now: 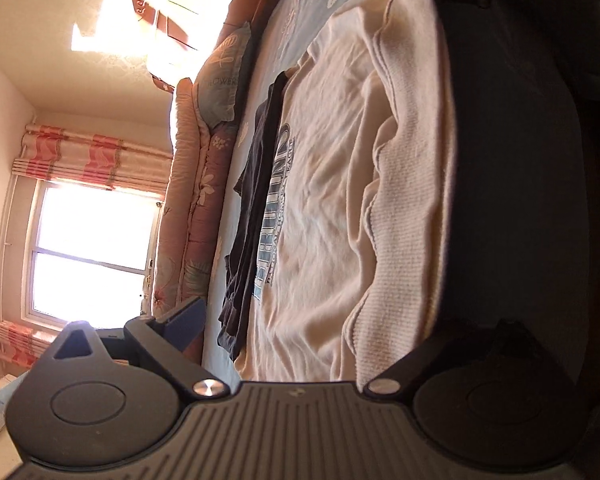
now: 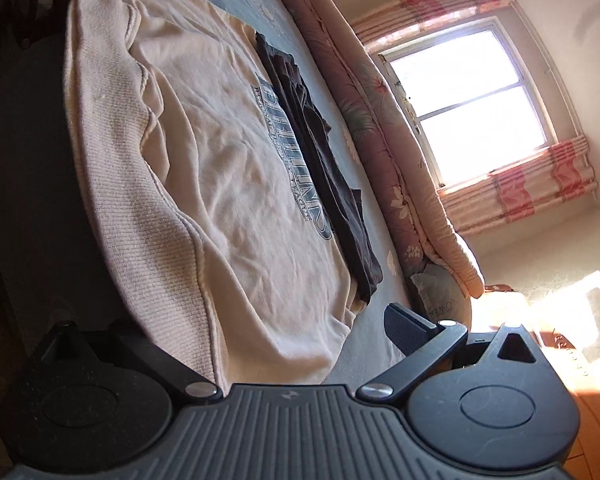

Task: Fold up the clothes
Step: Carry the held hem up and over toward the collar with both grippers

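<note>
The bed (image 1: 276,40) fills both views, covered in a blue-grey sheet printed with pale clouds. Along its far side runs a long pink quilt (image 1: 188,216), puffy and stitched, with flower prints, and a grey-green pillow (image 1: 222,76) sits at its end. Behind them a bright window (image 2: 472,100) glows under pink striped curtains (image 2: 520,196).

Spread flat across the bed lies the cream sweatshirt (image 1: 328,184), front up, its soft fabric lightly creased. A blue block-letter print (image 1: 274,216) runs across the chest. The wide hem is ribbed knit, and it hangs at the near edge of the bed, rumpled in gentle waves. Just beyond the sweatshirt, touching its far edge, lies a dark garment (image 1: 248,216), folded into a long narrow strip.

The left claw (image 1: 300,344) stands wide open over the hem, one blue-padded finger (image 1: 184,324) in sight, the other lost in shadow. The right claw (image 2: 284,344) is spread open too, holding nothing, its ridged black finger (image 2: 404,328) hovering by the sweatshirt's corner.
</note>
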A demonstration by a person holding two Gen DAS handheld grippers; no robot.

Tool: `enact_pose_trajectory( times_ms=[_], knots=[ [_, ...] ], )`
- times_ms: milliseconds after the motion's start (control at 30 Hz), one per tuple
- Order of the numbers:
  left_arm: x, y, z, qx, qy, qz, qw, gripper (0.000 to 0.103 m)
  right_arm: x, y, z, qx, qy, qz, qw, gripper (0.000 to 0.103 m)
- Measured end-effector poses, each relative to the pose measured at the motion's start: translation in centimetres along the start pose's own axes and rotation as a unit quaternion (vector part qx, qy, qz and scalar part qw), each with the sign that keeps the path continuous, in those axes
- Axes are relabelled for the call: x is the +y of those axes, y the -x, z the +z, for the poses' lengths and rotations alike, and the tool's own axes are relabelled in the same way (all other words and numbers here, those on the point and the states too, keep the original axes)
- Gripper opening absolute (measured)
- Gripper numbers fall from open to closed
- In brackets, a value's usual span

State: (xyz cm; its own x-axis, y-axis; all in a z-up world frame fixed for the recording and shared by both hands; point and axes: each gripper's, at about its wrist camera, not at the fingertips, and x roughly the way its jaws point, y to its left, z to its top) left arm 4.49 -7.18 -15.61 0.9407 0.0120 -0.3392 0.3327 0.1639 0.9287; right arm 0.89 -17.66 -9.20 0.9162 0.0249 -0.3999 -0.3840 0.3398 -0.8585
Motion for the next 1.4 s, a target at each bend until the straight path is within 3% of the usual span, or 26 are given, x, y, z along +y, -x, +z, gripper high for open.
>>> enact_pose_trajectory(
  times_ms=[233, 367, 567, 733, 867, 967, 1000, 1100, 1167, 1300, 1400],
  knots=[
    [0.5, -0.5, 0.4, 0.019, 0.031, -0.028, 0.9990, 0.080, 0.2, -0.3, 0.4, -0.002, 0.026, -0.006, 1.000, 0.103],
    [0.1, -0.2, 0.3, 0.022, 0.051, -0.042, 0.9976, 0.055, 1.0, -0.2, 0.3, -0.008, 0.047, -0.023, 0.999, 0.100],
    [-0.7, 0.1, 0.5, 0.028, 0.066, -0.065, 0.9953, 0.015, 1.4, 0.4, -0.2, -0.009, 0.007, -0.013, 1.000, 0.078],
    [-0.9, 0.4, 0.5, 0.031, 0.065, -0.062, 0.9955, 0.015, 1.1, 0.1, 0.4, 0.011, -0.007, 0.012, 1.000, 0.060],
    [-0.9, 0.6, 0.3, 0.033, 0.066, -0.063, 0.9953, 0.015, 0.9, -0.2, 0.6, 0.023, -0.027, 0.023, 0.999, 0.055],
    [-0.9, 0.7, 0.3, 0.035, 0.070, -0.065, 0.9949, 0.015, 1.5, -0.2, 1.0, 0.036, -0.042, 0.052, 0.997, 0.021],
    [-0.8, 0.8, 0.2, 0.035, 0.068, -0.065, 0.9949, 0.015, 2.1, -0.3, 1.1, 0.039, -0.034, 0.044, 0.998, 0.014],
    [-0.7, 0.8, 0.1, 0.035, 0.064, -0.064, 0.9952, 0.016, 3.9, -0.4, 1.7, 0.053, 0.000, 0.012, 0.999, 0.014],
    [-0.6, 0.9, 0.0, 0.035, 0.062, -0.064, 0.9954, 0.019, 3.8, -0.5, 2.0, 0.063, -0.012, 0.011, 0.998, 0.014],
    [-0.3, 0.9, -0.5, 0.043, 0.058, -0.045, 0.9964, 0.043, 3.0, -0.6, 2.0, 0.065, -0.024, 0.027, 0.997, 0.014],
    [0.0, 1.0, -1.1, 0.048, 0.067, -0.045, 0.9956, 0.043, 2.9, -0.7, 2.0, 0.066, -0.022, 0.032, 0.997, 0.014]
  ],
)
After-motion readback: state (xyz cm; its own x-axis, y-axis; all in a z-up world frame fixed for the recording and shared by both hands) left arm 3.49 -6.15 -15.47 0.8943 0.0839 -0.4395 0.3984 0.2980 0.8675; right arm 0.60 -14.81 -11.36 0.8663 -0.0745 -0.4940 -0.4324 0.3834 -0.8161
